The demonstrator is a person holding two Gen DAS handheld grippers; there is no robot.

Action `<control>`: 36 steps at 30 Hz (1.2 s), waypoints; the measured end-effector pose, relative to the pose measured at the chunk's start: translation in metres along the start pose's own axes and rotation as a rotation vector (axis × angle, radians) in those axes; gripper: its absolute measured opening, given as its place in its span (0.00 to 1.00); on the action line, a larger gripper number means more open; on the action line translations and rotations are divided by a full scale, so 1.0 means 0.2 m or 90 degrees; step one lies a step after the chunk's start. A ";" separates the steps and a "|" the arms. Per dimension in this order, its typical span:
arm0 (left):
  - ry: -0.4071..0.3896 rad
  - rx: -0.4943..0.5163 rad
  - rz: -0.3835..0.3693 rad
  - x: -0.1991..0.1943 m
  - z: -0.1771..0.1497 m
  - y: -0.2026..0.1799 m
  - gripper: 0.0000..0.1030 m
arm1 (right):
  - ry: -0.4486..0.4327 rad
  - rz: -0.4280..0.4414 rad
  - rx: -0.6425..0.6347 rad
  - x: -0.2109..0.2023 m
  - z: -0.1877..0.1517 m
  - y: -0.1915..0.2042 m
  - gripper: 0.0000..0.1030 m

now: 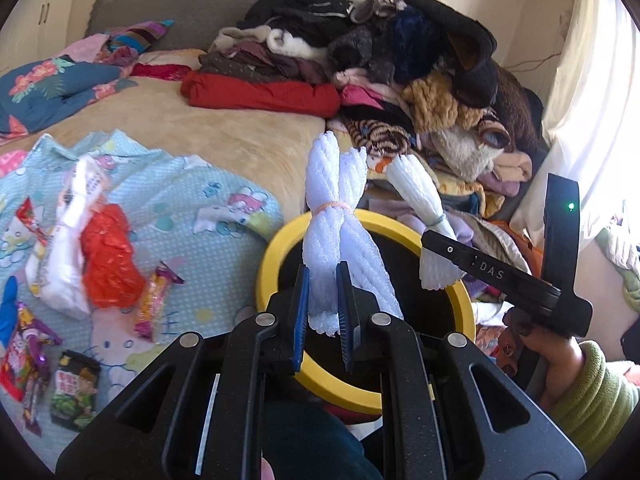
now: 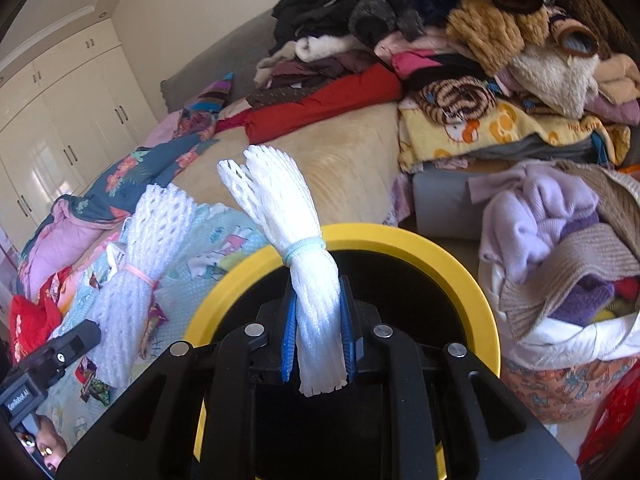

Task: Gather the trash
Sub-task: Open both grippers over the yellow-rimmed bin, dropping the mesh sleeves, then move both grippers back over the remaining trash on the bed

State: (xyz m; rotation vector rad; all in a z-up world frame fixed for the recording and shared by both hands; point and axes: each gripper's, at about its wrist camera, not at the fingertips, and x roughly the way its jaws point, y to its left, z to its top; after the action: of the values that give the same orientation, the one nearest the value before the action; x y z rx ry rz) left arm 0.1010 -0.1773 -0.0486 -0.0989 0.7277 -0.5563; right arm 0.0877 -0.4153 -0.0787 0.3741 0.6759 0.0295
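Observation:
My left gripper (image 1: 323,278) is shut on a white foam-net bundle (image 1: 332,200) tied with a pink band. It hangs above the black bin with a yellow rim (image 1: 272,248). To the right, my right gripper (image 1: 438,254) grips a second foam-net bundle (image 1: 416,188) tied with a blue band, also over the bin. In the right wrist view the right gripper (image 2: 318,294) is shut on the blue-banded bundle (image 2: 288,208) over the bin's rim (image 2: 440,256). The left gripper (image 2: 80,334) and the pink-banded bundle (image 2: 160,220) show at lower left.
On the light blue sheet (image 1: 224,248) lie a red plastic bag (image 1: 108,256), a white wrapper (image 1: 72,232) and several snack wrappers (image 1: 154,300). Piled clothes (image 1: 400,60) fill the bed's far right. A basket of clothes (image 2: 560,260) stands right of the bin. A green sleeve (image 1: 592,392) is at lower right.

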 end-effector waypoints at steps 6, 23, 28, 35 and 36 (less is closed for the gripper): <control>0.024 0.015 0.004 0.11 -0.02 -0.03 0.08 | 0.008 -0.007 0.018 0.02 -0.01 -0.05 0.20; -0.053 -0.027 0.063 -0.01 -0.04 0.09 0.89 | -0.029 -0.020 0.022 0.00 -0.03 0.02 0.74; -0.084 -0.022 0.091 -0.09 -0.02 0.15 0.89 | -0.041 0.001 -0.019 -0.02 -0.04 0.16 0.80; -0.122 -0.042 0.133 -0.21 0.01 0.28 0.89 | -0.050 0.025 -0.061 -0.04 -0.06 0.33 0.82; -0.128 -0.046 0.139 -0.22 0.02 0.30 0.89 | -0.050 0.029 -0.066 -0.04 -0.07 0.35 0.82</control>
State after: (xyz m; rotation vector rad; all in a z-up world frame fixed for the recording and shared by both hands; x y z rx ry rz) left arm 0.1033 -0.1035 -0.0351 -0.1386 0.5532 -0.3065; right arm 0.0793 -0.3463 -0.0585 0.2889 0.5854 0.0922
